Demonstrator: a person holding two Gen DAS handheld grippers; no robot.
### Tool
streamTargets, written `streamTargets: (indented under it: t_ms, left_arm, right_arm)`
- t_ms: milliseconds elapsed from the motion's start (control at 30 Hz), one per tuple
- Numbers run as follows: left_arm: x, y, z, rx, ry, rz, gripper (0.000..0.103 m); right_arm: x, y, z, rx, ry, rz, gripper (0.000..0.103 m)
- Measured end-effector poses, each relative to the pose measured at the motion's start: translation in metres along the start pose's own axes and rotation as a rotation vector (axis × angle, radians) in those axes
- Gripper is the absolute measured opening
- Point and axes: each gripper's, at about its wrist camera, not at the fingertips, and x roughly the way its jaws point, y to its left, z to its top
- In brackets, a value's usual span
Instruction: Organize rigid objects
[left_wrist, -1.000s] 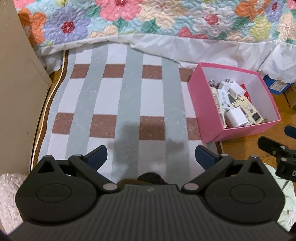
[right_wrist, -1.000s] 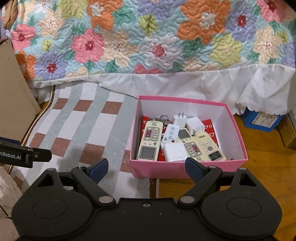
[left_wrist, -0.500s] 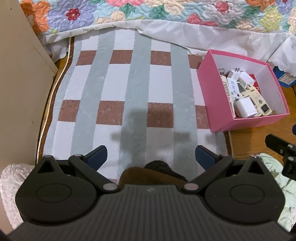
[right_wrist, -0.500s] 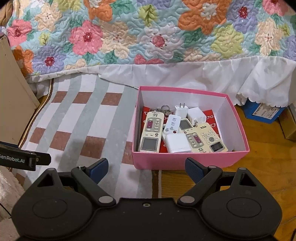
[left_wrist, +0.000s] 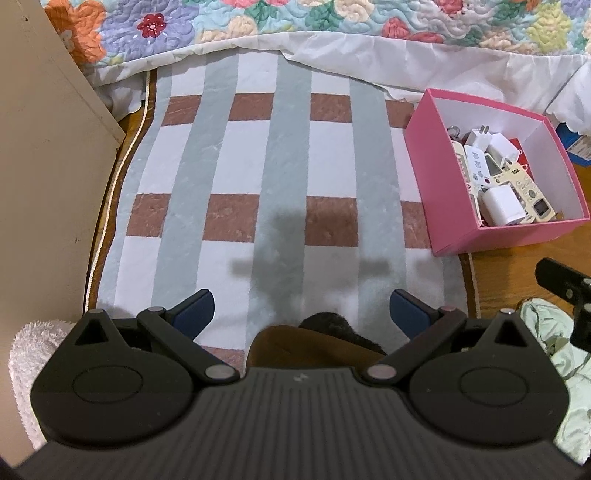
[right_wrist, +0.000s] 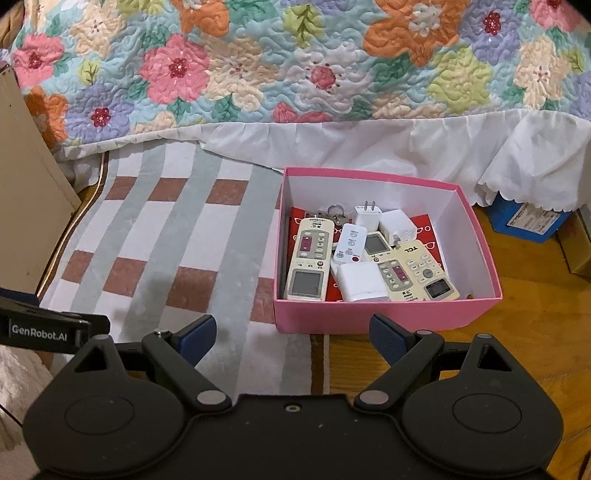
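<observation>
Tilted further down since a second ago: left tool (left_wrist: 302, 308), spread wide over the checked rug (left_wrist: 236, 155), pinching nothing. Right tool (right_wrist: 291, 334) likewise spread and empty, just short of the pink box (right_wrist: 373, 319) holding remotes (right_wrist: 309, 258) and chargers (right_wrist: 364, 281).

Beside the pink cardboard box (right_wrist: 384, 317) with white inner walls lies a rug (right_wrist: 162, 240) checked in grey, white and brown; inside the box, cream remote controls (right_wrist: 309, 258) and white chargers (right_wrist: 362, 282) on red; behind it, a floral quilt (right_wrist: 295, 55) in pink, orange, lilac.
</observation>
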Motion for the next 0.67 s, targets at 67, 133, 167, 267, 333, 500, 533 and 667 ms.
streamTargets:
  t_ms: [67, 133, 167, 267, 333, 500, 533, 667]
  left_arm:
    - [-0.002, 0.002, 0.000, -0.007, -0.008, 0.008, 0.103]
    - [-0.005, 0.003, 0.000, -0.006, -0.018, 0.022, 0.103]
    - [-0.006, 0.003, -0.001, -0.004, -0.022, 0.031, 0.103]
    - [-0.008, 0.005, -0.001, -0.003, -0.033, 0.053, 0.103]
    - [-0.010, 0.006, -0.001, -0.002, -0.038, 0.052, 0.103]
    - [-0.013, 0.006, -0.002, 0.002, -0.058, 0.057, 0.103]
    - [-0.013, 0.006, -0.002, 0.005, -0.058, 0.059, 0.103]
    - [-0.013, 0.006, -0.002, 0.008, -0.059, 0.062, 0.103]
  right_arm:
    - [0.000, 0.000, 0.001, -0.003, -0.002, -0.013, 0.092]
    - [0.000, 0.001, 0.001, -0.010, -0.003, -0.022, 0.092]
    - [0.001, 0.001, 0.001, -0.013, -0.002, -0.025, 0.092]
    - [0.001, 0.000, 0.000, -0.020, -0.003, -0.029, 0.092]
    - [0.001, 0.000, 0.000, -0.025, -0.004, -0.032, 0.092]
    - [0.000, 0.001, 0.000, -0.031, -0.008, -0.047, 0.092]
    - [0.000, 0.001, 0.000, -0.031, -0.008, -0.047, 0.092]
    - [-0.001, 0.001, 0.000, -0.029, -0.008, -0.050, 0.092]
